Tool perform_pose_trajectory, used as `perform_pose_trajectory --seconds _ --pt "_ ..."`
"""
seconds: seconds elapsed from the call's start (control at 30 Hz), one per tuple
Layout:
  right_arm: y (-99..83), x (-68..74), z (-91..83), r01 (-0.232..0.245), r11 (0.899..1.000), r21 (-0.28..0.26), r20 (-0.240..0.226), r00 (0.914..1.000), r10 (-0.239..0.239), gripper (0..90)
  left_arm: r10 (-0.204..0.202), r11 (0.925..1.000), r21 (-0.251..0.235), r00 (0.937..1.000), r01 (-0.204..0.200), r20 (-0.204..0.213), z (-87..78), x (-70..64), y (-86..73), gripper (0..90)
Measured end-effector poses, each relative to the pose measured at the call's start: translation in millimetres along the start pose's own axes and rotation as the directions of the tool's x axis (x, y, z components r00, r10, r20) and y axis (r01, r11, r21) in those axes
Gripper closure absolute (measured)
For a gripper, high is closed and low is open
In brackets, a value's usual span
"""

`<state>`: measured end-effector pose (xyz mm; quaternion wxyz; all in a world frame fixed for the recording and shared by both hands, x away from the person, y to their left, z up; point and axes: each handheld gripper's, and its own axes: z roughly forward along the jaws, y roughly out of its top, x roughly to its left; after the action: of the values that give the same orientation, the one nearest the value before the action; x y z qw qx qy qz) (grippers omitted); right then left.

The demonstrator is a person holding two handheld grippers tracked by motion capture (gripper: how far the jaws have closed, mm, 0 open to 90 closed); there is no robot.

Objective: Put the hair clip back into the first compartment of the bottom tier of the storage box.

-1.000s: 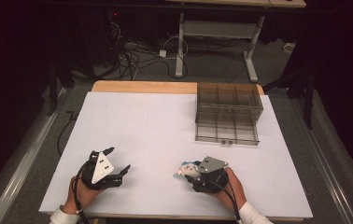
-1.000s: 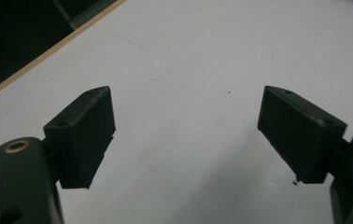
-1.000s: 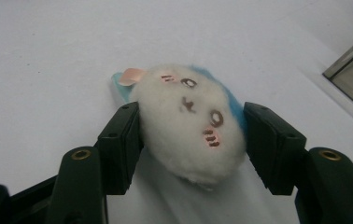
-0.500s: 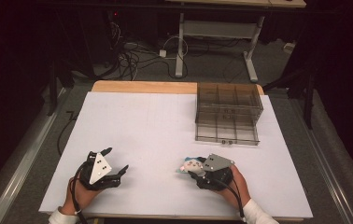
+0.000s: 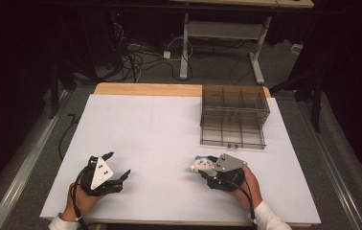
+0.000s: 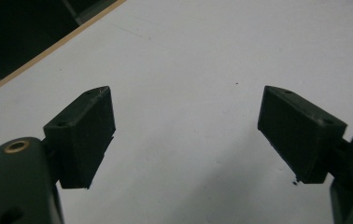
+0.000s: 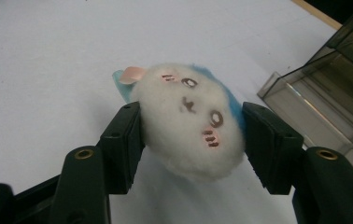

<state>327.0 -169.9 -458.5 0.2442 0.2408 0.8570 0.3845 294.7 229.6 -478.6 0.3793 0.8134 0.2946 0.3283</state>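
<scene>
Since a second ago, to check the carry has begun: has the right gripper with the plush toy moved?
Yes. The right gripper, shut on the plush toy, has shifted slightly rightward, below the clear drawer box.

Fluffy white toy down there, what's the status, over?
Right tool shut on fluffy white-and-blue plush toy. Left tool open, nothing between its jaws. Smoky clear plastic drawer box beyond, path unobstructed.

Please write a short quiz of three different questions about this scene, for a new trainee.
1. True or false: the left gripper holds something.
2. What is between the right gripper's jaws?
A. the white-and-blue fluffy plush toy
B. a metal spoon
3. Fill in: the lower drawer of the smoky clear plastic drawer box is pulled ____.

Key: 1 false; 2 A; 3 open.
</scene>
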Motion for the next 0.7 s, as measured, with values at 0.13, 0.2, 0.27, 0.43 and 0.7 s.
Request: perform_pose_trajectory --seconds 0.13,0.2,0.27,0.43,0.7 --pt "-3.5 -4.9 -4.9 -0.01 1.0 -0.003 0.015 0.9998 0.01 42.1 0.02 0.9998 0.003 0.9998 -0.02 0.002 2.3 -2.0 3.2 18.1" --pt "-5.5 -7.8 -8.0 -0.013 1.0 -0.006 0.024 0.9996 0.013 42.1 0.026 0.9996 0.004 0.9996 -0.026 0.005 3.4 -3.4 3.9 18.2" --pt "-6.3 -11.6 -11.8 -0.014 1.0 -0.013 0.037 0.9992 0.015 42.1 0.032 0.9994 0.011 0.9995 -0.032 0.007 3.5 -4.3 3.9 18.2" --pt "-6.0 -23.8 -19.6 -0.042 0.998 -0.044 0.059 0.9973 0.044 42.2 0.023 0.9997 -0.002 0.9997 -0.023 -0.001 0.5 -3.2 3.1 18.1" --pt "-4.0 -43.2 -25.8 -0.034 0.998 -0.047 0.123 0.9917 0.039 42.2 0.023 0.9997 0.004 0.9997 -0.023 0.007 2.2 -3.8 2.9 18.1"
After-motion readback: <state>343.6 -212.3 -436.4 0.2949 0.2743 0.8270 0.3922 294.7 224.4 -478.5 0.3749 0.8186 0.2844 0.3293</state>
